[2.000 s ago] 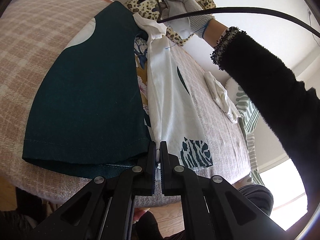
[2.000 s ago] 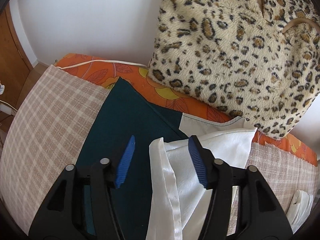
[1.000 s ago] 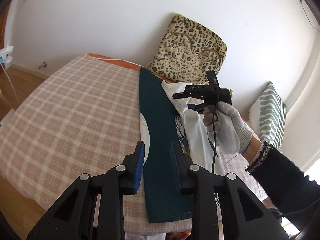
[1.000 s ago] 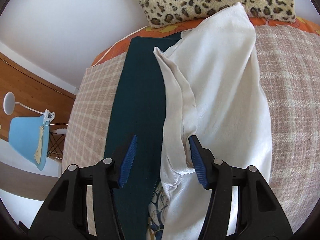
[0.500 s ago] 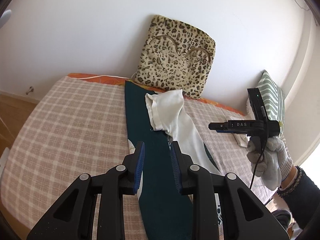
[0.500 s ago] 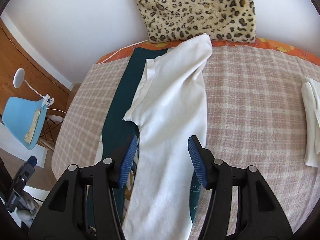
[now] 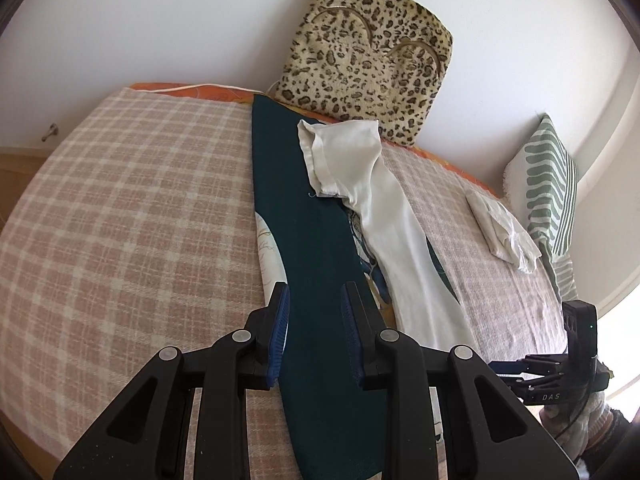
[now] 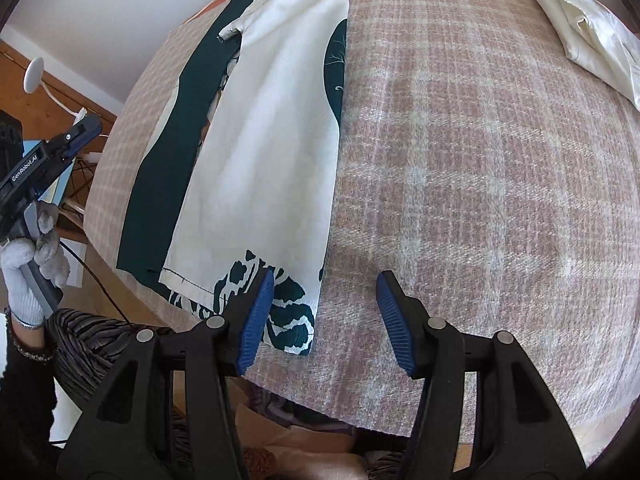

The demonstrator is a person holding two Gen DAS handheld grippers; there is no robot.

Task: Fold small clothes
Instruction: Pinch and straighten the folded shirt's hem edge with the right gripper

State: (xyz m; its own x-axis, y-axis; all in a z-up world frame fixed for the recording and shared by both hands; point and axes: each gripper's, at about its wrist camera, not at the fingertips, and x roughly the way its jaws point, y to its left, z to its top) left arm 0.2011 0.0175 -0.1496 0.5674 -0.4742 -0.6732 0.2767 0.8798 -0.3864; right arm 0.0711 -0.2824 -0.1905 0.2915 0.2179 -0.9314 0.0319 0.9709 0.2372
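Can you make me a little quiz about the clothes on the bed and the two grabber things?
1. True or false: the left gripper is pinching the garment.
2. What lies near the striped pillow: A) a folded white cloth, B) a shoe, C) a book?
3. Fill in: the leopard cushion leans against the ____.

Key:
1. False. Its jaws stand open, and the right gripper is open too, above the plaid blanket.
2. A.
3. Wall.
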